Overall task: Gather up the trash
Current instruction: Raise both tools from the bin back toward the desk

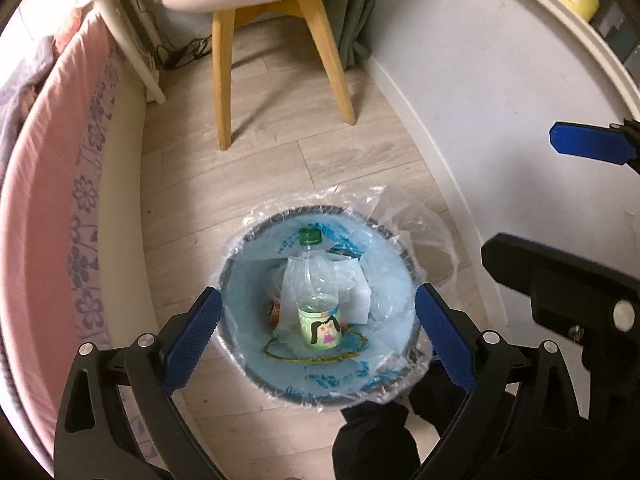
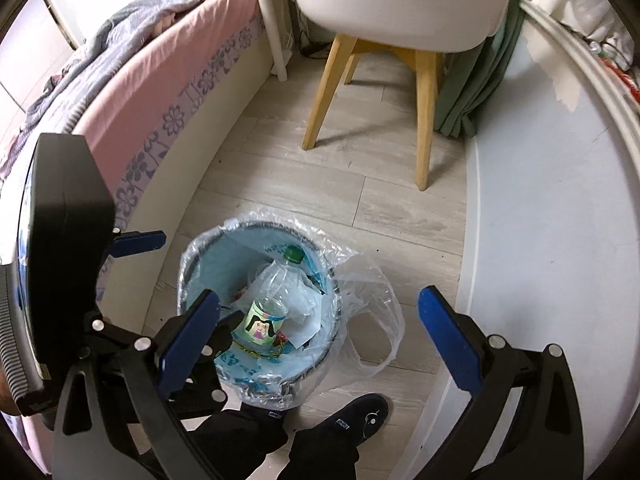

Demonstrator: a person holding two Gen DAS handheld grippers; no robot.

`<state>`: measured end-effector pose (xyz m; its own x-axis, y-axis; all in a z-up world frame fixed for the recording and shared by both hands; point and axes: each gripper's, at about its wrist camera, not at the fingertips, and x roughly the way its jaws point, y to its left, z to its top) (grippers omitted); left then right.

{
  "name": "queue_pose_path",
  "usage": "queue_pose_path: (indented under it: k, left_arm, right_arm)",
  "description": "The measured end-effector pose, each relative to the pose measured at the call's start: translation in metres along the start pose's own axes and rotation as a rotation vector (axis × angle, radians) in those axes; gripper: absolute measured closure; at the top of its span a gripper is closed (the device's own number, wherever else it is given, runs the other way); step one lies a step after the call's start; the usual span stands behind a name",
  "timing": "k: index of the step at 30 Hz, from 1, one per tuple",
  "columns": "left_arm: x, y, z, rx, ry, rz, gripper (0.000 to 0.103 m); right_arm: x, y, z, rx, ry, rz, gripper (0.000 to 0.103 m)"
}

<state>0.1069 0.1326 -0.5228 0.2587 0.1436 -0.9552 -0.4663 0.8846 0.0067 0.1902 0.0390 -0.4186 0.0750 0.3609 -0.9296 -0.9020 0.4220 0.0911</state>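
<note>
The trash bin (image 1: 320,312) sits low in the middle of the frame, on the floor (image 1: 280,176). A plastic bottle (image 1: 318,300) and crumpled paper (image 1: 352,280) lie inside it. The left gripper (image 1: 316,336) hangs over the bin, wide open and holding nothing. The right gripper (image 2: 320,340) is wide open and empty too. The thin bag liner (image 2: 368,296) spills over the bin's right side. I think a claw could snag that loose plastic and tip the bin.
</note>
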Motion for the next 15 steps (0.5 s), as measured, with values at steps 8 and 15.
queue_pose_path:
  k: [8,15]
  left_arm:
    - [-0.064,-0.024,0.028,0.079,-0.034,-0.002,0.009]
    - [-0.117,-0.059,0.063,0.161,-0.092,-0.030,0.009]
  right_arm:
    - [-0.070,-0.018,0.012,0.075,-0.044,-0.047,0.006]
    - [-0.128,-0.050,0.006,0.154,-0.091,-0.113,0.006]
